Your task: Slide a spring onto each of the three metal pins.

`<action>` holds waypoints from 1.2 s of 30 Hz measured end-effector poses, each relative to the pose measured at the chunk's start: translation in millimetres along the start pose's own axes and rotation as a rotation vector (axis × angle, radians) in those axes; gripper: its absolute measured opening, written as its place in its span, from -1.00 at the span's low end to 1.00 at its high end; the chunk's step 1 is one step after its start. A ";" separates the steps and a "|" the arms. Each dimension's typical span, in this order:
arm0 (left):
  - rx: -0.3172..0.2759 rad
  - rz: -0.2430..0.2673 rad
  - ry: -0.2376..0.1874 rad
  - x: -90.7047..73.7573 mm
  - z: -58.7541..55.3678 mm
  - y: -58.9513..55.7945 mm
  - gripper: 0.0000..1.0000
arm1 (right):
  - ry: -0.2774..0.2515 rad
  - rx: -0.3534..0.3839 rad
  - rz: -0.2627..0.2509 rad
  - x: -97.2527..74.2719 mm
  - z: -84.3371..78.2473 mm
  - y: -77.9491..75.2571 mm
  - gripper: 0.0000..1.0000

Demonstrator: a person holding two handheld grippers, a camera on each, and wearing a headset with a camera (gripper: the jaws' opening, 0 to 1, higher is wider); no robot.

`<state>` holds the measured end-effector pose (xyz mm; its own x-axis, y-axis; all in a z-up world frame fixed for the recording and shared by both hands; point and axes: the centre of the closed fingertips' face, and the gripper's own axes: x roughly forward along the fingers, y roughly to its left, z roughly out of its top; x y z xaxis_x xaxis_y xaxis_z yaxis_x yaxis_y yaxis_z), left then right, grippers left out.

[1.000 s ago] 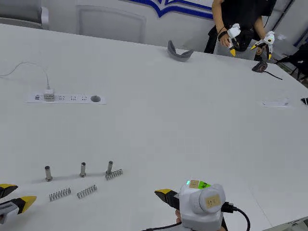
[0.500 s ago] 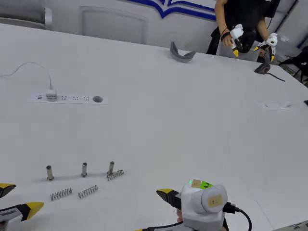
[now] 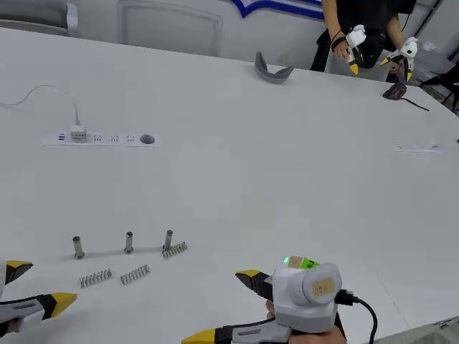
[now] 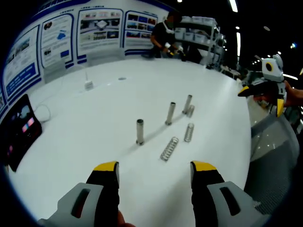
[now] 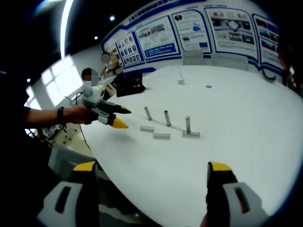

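Our left gripper [image 4: 154, 166] and right gripper [image 5: 152, 166] are both wide open, empty; a sloppy pinch could send the springs [image 4: 168, 148] ahead rolling.

Yellow tips are capping the black jaws of the grey left gripper [image 4: 155, 166] and right gripper [image 5: 151, 166]; ahead of the jaws, grey pins [image 4: 170, 113] and silvery springs [image 4: 169, 148] are standing out against a white table [image 4: 94, 109], blue-and-white posters [image 4: 102, 26] beyond
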<state>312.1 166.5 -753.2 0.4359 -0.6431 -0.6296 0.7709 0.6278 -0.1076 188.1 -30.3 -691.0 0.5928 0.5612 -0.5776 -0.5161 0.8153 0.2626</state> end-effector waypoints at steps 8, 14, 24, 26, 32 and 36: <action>0.053 -0.027 0.016 3.9 1.9 -8.9 0.22 | 0.009 -0.007 0.008 1.9 -1.6 3.3 0.94; 0.105 -0.049 0.044 11.3 0.3 -14.8 0.16 | 0.008 -0.009 0.009 3.1 -0.9 3.4 0.94; 0.188 -0.092 0.091 30.0 4.1 -23.0 0.02 | 0.010 -0.005 0.008 0.5 -1.4 2.7 0.94; 0.189 -0.100 0.093 32.8 4.9 -24.3 -0.02 | 0.011 -0.005 0.008 -0.3 -1.5 2.7 0.94; 0.202 -0.112 0.127 45.9 -1.2 -26.2 -0.16 | 0.012 -0.007 0.005 -4.1 -2.0 0.0 0.94; 0.210 -0.117 0.136 50.0 -2.1 -28.2 -0.27 | 0.011 -0.005 -0.001 -6.4 -2.6 -2.6 0.94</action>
<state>311.1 117.7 -783.2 0.2828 -0.6324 -0.7212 0.8979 0.4390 -0.0329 184.1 -36.4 -690.0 0.5870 0.5585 -0.5861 -0.5184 0.8154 0.2577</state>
